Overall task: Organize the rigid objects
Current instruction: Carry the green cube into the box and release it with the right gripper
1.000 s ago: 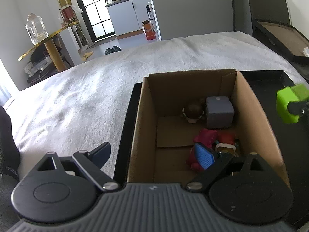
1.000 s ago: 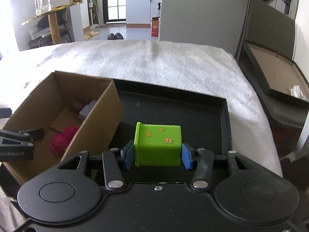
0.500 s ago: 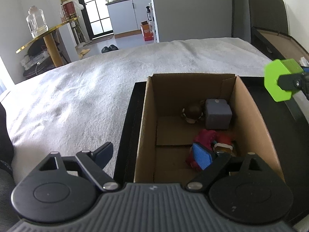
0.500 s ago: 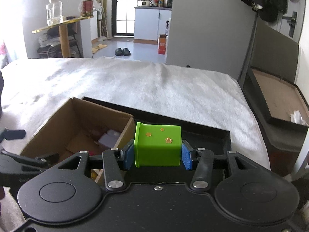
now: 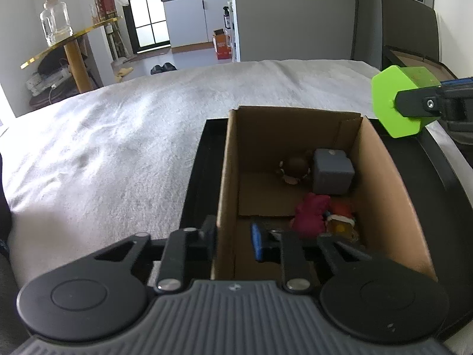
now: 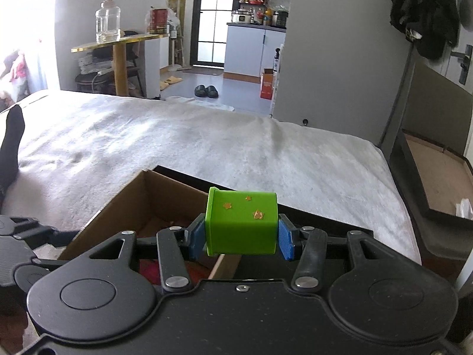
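Observation:
My right gripper (image 6: 241, 238) is shut on a green block (image 6: 241, 224) with small gold stars and holds it in the air above the right wall of a cardboard box (image 6: 153, 195). The same block (image 5: 396, 100) shows at the right edge of the left wrist view. My left gripper (image 5: 233, 238) straddles the box's left wall (image 5: 226, 195); its fingers have narrowed around it, and contact is unclear. Inside the box lie a grey cube (image 5: 332, 171), a brown figure (image 5: 295, 167), a pink toy (image 5: 312, 214) and an orange-red toy (image 5: 341, 222).
The box stands in a black tray (image 5: 195, 177) on a bed with a white blanket (image 5: 118, 148). A dark frame with a brown panel (image 6: 434, 174) leans beside the bed on the right. A side table with a glass jar (image 6: 108, 23) stands far left.
My right gripper has lifted the green block and moved it left, over the box's right wall. My left gripper's fingers have closed in around the box's left wall.

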### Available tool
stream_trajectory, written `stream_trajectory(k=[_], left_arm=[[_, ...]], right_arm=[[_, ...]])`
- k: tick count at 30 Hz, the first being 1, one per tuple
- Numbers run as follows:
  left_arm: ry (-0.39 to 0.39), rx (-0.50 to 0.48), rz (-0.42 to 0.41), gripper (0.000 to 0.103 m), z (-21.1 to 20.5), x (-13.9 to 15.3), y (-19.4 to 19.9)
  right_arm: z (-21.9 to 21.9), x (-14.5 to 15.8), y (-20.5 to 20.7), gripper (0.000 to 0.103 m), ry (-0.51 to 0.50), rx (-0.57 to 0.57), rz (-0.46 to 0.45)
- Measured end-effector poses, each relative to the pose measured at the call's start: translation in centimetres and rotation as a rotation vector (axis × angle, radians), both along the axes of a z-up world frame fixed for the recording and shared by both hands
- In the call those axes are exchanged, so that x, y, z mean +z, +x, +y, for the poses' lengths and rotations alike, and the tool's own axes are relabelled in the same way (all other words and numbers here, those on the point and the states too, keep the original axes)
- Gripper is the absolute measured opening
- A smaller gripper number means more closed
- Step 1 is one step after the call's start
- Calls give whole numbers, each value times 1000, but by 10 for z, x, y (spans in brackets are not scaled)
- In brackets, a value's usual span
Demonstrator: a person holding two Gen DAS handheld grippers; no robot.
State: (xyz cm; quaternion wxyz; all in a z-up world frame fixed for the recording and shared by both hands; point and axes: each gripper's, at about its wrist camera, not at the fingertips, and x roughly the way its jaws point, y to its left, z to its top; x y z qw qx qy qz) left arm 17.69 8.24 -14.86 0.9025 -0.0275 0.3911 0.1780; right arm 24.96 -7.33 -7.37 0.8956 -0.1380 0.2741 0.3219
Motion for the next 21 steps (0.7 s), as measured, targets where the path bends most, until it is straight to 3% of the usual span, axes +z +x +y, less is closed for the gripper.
stream_trajectory(k=[9, 21], left_arm=[[-19, 1, -21, 10, 8, -2, -6], [-48, 0, -41, 8, 14, 0, -8]], right_arm=[[22, -2, -12, 48, -1, 54, 13], [54, -27, -20, 48, -60, 143, 58]])
